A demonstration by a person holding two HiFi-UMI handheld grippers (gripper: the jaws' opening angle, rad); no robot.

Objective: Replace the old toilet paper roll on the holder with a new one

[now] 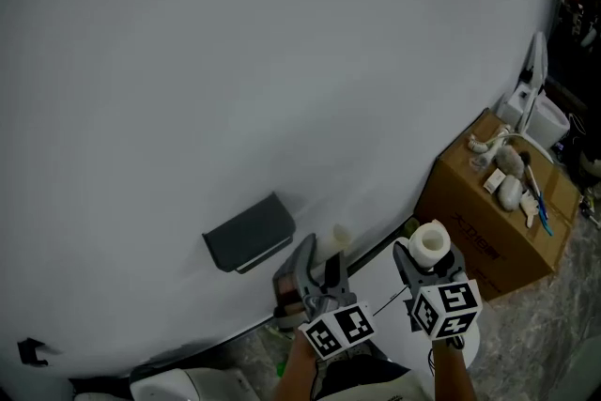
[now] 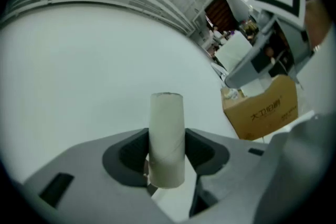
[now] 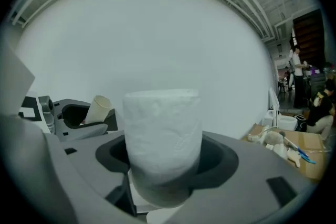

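Note:
My left gripper [image 1: 319, 260] is shut on an empty cardboard tube [image 2: 167, 139], which stands upright between the jaws; the tube [image 1: 340, 236] shows pale beside the jaws in the head view. My right gripper [image 1: 427, 260] is shut on a full white toilet paper roll [image 3: 163, 141], held upright, with its hollow core facing up in the head view [image 1: 430, 242]. The dark grey holder [image 1: 249, 234] is fixed to the white wall, up and to the left of the left gripper. From the right gripper view the left gripper [image 3: 79, 115] and its tube [image 3: 97, 109] appear at the left.
A brown cardboard box [image 1: 498, 202] stands on the floor at the right against the wall, with brushes and small items on top. White containers [image 1: 540, 113] stand behind it. The white wall [image 1: 235, 61] fills most of the view. A white fixture [image 1: 183, 385] sits at the bottom left.

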